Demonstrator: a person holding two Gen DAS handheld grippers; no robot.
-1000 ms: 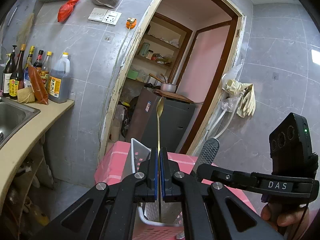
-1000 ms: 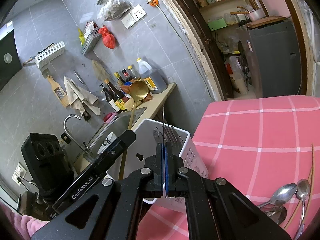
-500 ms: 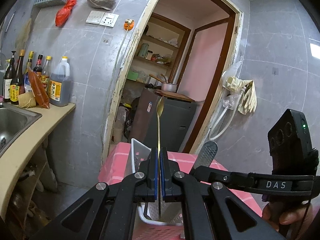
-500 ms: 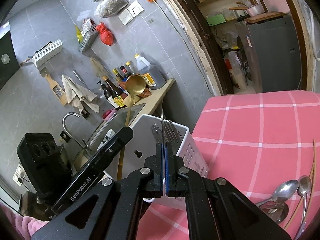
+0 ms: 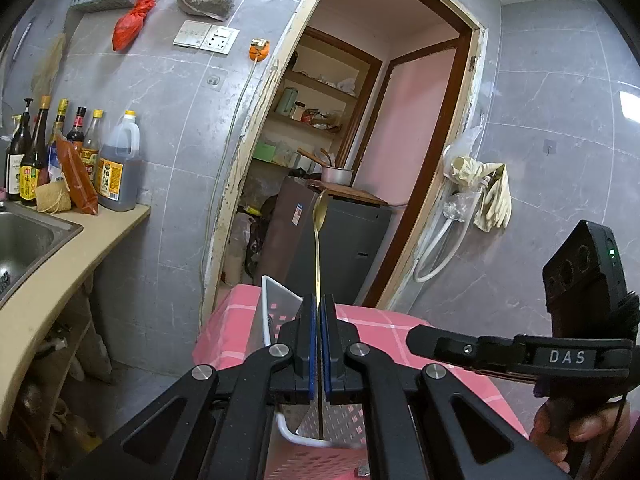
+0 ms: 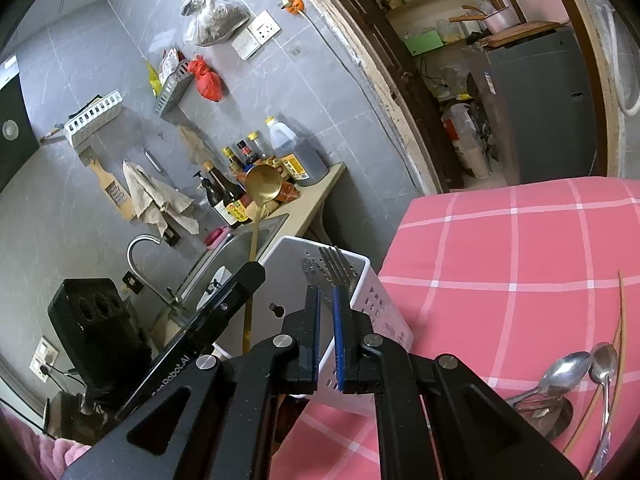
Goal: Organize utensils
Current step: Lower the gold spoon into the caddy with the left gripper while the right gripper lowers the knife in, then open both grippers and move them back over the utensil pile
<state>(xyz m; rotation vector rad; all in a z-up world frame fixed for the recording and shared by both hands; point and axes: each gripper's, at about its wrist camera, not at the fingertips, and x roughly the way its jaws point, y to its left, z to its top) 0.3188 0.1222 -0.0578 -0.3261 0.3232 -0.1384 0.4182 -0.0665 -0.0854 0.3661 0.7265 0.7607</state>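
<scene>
Gold spoon point(image 5: 319, 236) upright, clamped in left hand-held gripper point(image 5: 319, 322)

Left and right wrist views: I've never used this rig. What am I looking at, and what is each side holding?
There is no robot arm. A person holds a two-finger gripper in each hand, each with a fisheye camera looking along its jaws. One picture is from the left gripper, shut on the handle of a gold spoon, bowl up, at the white basket. The other is from the right gripper. Its jaws have just been opening, and the fork stands in the basket just past them, tines up, not pinched. The basket sits on a pink checked cloth, where more spoons lie.
</scene>
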